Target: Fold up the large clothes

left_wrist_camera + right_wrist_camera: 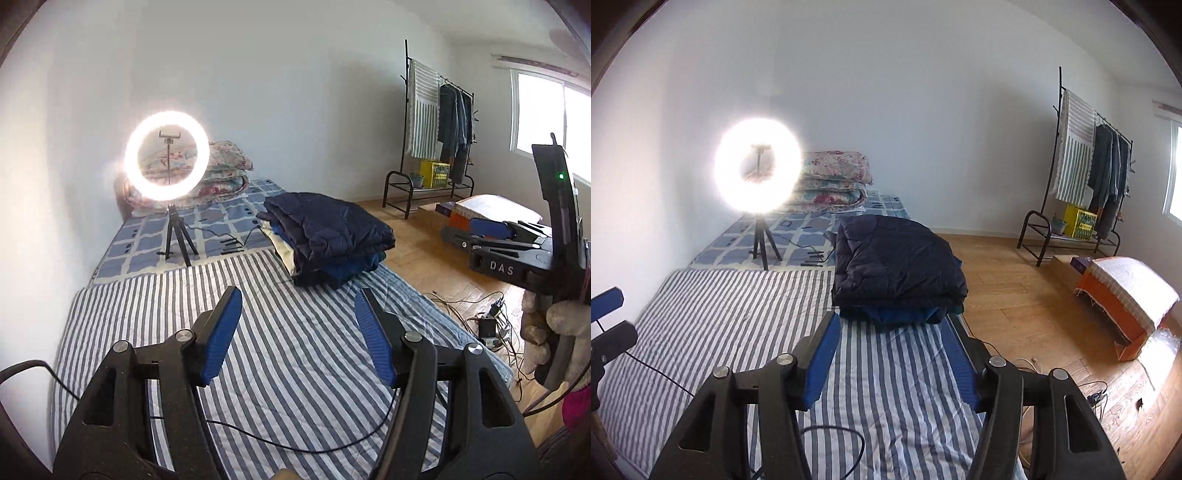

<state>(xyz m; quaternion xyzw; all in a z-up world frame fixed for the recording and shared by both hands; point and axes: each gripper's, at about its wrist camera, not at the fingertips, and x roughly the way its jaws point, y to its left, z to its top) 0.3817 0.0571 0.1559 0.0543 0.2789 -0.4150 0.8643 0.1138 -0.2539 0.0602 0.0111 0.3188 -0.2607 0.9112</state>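
Observation:
A pile of folded clothes (332, 229) (897, 258) lies on the striped bed sheet (147, 314) (720, 314) near the bed's right edge. A dark navy quilted jacket is on top, with blue and cream garments under it. My left gripper (298, 295) is open above the bare sheet, short of the pile, with nothing between its blue pads. My right gripper (890, 319) is open too, its fingertips framing the pile's near edge from a distance, holding nothing. The left gripper's finger (605, 299) shows at the left edge of the right wrist view.
A lit ring light on a tripod (166, 155) (757, 170) stands on the bed beyond the sheet, before folded floral quilts (229, 158). A clothes rack (439, 129) (1089, 173) stands by the far wall. Cables (487, 317) and a cloth-covered box (1123, 295) lie on the wooden floor.

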